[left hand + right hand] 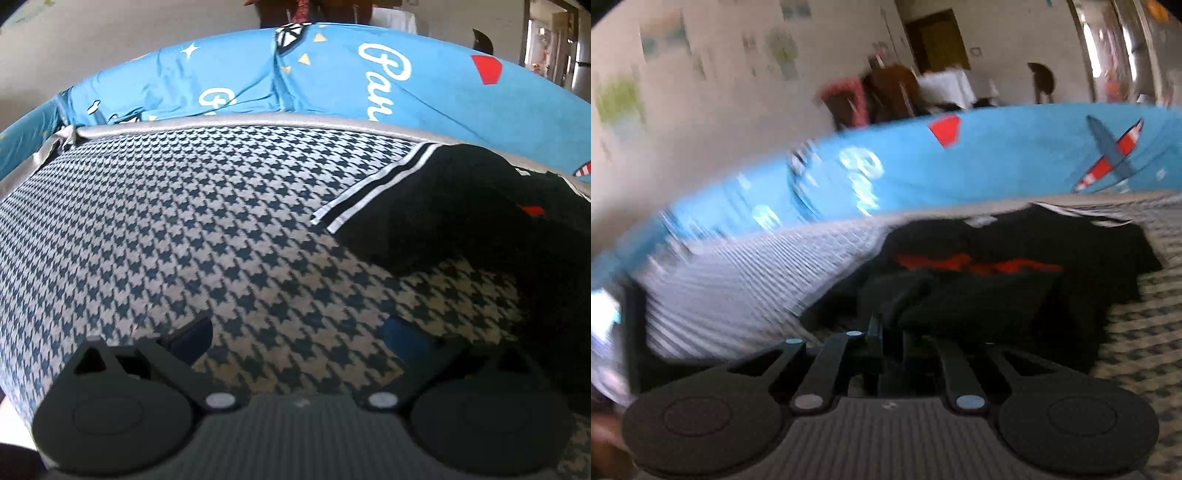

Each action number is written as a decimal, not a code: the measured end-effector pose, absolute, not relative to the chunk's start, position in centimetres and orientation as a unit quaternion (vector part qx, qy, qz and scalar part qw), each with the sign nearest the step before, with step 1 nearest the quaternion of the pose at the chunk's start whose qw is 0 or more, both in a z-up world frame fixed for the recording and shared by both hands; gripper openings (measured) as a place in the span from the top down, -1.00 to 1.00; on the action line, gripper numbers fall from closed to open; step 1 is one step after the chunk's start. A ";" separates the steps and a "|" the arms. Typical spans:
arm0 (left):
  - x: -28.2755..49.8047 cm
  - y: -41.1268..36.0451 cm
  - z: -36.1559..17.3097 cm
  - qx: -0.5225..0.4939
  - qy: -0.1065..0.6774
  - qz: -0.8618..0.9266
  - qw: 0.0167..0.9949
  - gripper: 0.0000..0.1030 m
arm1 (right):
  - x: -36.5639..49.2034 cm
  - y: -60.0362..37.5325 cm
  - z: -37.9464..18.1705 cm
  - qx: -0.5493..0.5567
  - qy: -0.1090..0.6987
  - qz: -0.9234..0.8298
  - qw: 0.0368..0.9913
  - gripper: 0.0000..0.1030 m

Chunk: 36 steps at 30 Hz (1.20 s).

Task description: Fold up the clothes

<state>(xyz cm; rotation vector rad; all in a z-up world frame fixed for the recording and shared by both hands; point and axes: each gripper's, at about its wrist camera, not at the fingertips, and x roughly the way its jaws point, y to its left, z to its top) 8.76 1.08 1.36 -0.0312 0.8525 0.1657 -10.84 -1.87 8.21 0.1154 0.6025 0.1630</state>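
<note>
A black garment [461,206] with a white-striped hem and a red print lies on a houndstooth blanket [184,229], at the right of the left wrist view. My left gripper [295,338] hovers open over bare blanket, just left of the garment, nothing between its fingers. In the blurred right wrist view the same black garment [1015,266] is bunched in front, red print showing. My right gripper [890,332] has its fingers drawn together on a fold of that black cloth.
A blue bedsheet [332,77] printed with white script and red shapes lies beyond the blanket's silver trim [258,122]. Past it are a pale wall, brown furniture [894,92] and a doorway [942,40]. The blanket extends left and right of the garment.
</note>
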 end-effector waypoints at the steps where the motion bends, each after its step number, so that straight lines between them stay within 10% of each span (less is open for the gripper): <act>1: 8.7 1.1 1.4 -0.016 0.413 0.081 0.907 -0.99 | -11.0 -1.9 8.1 0.056 0.298 0.080 0.950 0.70; 7: 8.6 1.1 1.4 -0.024 0.413 0.075 0.908 -1.00 | -13.7 -2.5 7.8 0.069 0.311 0.080 0.944 0.24; 36: 17.5 2.3 -0.3 -0.202 0.451 -0.025 0.869 -0.99 | -14.4 -0.2 4.6 0.076 0.393 0.078 0.913 0.24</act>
